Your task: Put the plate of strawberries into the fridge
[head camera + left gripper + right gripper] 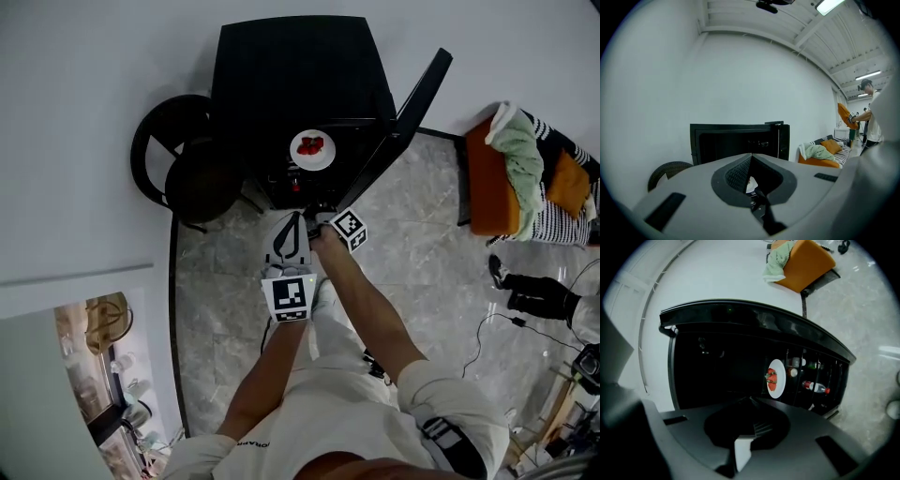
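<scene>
A white plate (312, 148) with red strawberries (311, 144) rests on a shelf inside the black fridge (291, 66), whose door (405, 120) stands open to the right. Both grippers hover in front of the opening, apart from the plate. My left gripper (292, 219) is shut with nothing in it; in the left gripper view its tips (751, 155) meet before the fridge (736, 140). My right gripper (326, 217) is shut and empty too. In the right gripper view, rolled sideways, the plate (776, 378) shows beyond the closed jaws (751, 400).
A black round chair (183, 164) stands left of the fridge. Bottles (815, 387) fill the door shelves. An orange seat with a green cloth (511, 173) is at the right, with shoes (530, 292) and cables on the tiled floor. A person (871, 115) stands far right.
</scene>
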Tool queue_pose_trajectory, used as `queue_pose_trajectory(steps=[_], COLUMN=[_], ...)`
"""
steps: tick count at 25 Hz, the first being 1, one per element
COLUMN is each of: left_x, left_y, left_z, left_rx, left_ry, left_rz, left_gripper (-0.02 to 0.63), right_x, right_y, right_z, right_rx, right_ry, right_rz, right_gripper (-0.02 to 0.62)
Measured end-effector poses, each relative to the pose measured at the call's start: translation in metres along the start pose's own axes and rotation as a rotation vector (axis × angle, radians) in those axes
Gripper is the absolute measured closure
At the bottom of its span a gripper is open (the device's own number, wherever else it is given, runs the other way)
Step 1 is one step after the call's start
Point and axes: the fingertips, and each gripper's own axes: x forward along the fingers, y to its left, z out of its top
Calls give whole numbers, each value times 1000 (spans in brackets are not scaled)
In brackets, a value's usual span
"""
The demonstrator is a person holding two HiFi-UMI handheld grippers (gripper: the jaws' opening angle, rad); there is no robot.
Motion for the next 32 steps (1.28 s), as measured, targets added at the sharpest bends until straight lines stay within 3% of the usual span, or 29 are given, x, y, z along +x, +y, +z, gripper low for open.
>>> queue_pose_trajectory(steps=[9, 15, 23, 32], left_x=[-16, -31, -49, -65], left_y=[4, -10, -13, -20], left_z=[17, 32, 45, 67], left_rx=[-12, -1, 11, 29], left_ry=[-2, -7, -15, -52], left_rz=[1, -42, -66, -110], left_gripper=[604, 604, 604, 604], right_x=[-41, -71, -100, -132], right_y=[69, 111, 160, 207], right_z=[4, -3, -10, -32], right_rx=[-50, -144, -444, -641], right_ry=[9, 48, 150, 206], right_rz=[82, 131, 193, 253], right_gripper=[583, 583, 583, 583])
